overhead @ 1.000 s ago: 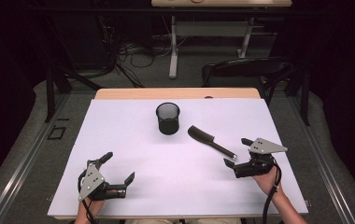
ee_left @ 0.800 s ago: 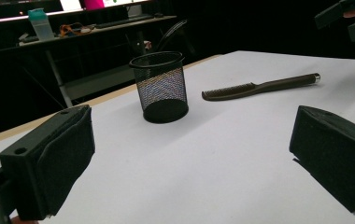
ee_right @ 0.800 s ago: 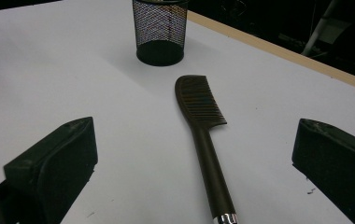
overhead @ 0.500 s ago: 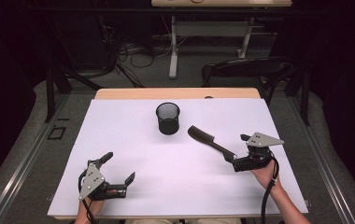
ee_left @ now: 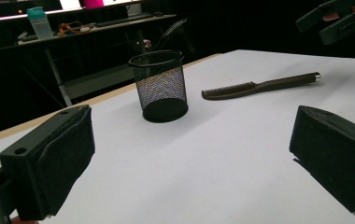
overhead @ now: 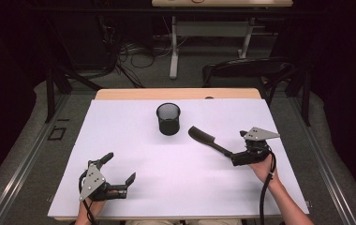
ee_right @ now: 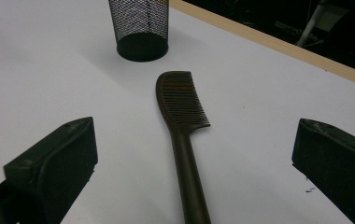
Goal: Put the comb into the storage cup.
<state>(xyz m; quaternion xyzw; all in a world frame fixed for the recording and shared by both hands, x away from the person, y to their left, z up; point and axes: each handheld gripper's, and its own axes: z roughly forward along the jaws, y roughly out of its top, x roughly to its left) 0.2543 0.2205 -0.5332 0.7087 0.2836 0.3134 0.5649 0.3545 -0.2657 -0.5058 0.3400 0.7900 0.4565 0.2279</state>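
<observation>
White sheet [overhead: 134, 136] covers the table, with a strip of bare wood showing along the far edge; dark room beyond, desk legs and loose cables on the floor, a black chair [overhead: 246, 70] behind the table. Black mesh cup [overhead: 168, 118] stands upright near the middle of the sheet, toward the far side. Dark comb [overhead: 208, 139] lies flat to the cup's right, near it but apart, toothed head [ee_right: 181, 99] toward the cup, handle running out to the right gripper [overhead: 241, 157]. Right gripper sits low over the handle end, jaws spread wide with the handle between them (right gripper view: handle [ee_right: 190, 179] runs down the centre of the gap, neither pad touching it). Left gripper [overhead: 119, 174] is at the near left corner of the sheet, well apart from cup and comb, jaws also wide and holding nothing; its view looks across the sheet at the cup [ee_left: 160, 86] and the comb [ee_left: 259, 87].
</observation>
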